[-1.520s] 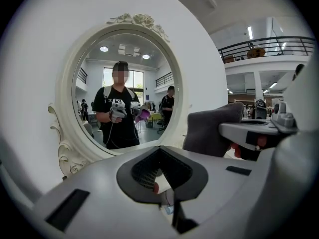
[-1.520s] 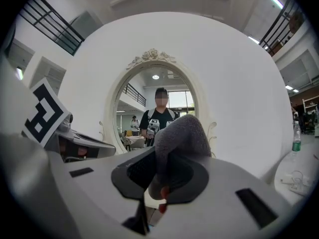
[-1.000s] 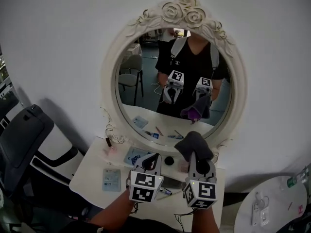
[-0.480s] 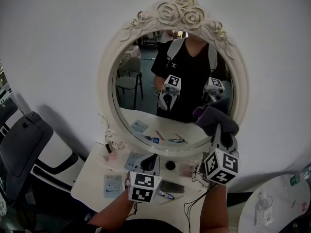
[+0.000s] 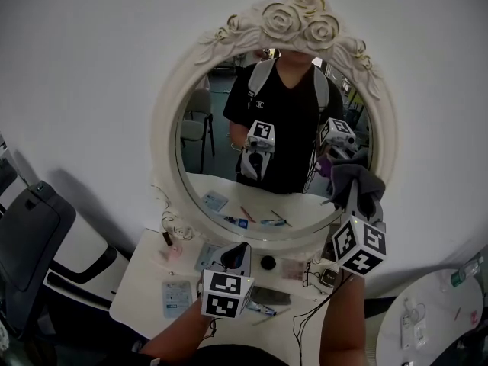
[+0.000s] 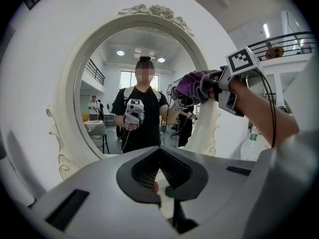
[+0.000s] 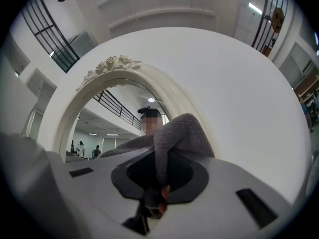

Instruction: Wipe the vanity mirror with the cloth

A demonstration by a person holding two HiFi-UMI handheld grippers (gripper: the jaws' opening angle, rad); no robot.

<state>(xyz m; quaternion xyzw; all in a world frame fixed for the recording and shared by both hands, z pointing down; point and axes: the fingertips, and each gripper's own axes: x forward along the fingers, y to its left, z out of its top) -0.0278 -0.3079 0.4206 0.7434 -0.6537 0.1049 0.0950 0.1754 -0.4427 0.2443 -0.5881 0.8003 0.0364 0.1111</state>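
Note:
The oval vanity mirror (image 5: pixel 221 120) hangs in a white frame (image 5: pixel 162 151) topped with roses. My right gripper (image 5: pixel 356 198) is shut on a grey cloth (image 5: pixel 355 180) and holds it up at the glass's right edge, by the frame. In the right gripper view the cloth (image 7: pixel 177 133) bulges out of the shut gripper (image 7: pixel 158 193) in front of the mirror frame (image 7: pixel 112 66). My left gripper (image 5: pixel 235 253) hovers low over the white table (image 5: pixel 137 280), shut with nothing in it. The left gripper view shows its tips (image 6: pixel 160 185) closed, with the cloth (image 6: pixel 192 86) at upper right.
On the table lie a pale card (image 5: pixel 177 290), a small black round item (image 5: pixel 268 262), a pen and other small toiletries. A dark chair (image 5: pixel 30 235) stands at the left. A round white side table (image 5: pixel 427 319) is at lower right. The glass reflects a person and both grippers.
My right gripper has risen with the cloth from just above the table to the mirror's right edge. The left gripper has stayed low over the table.

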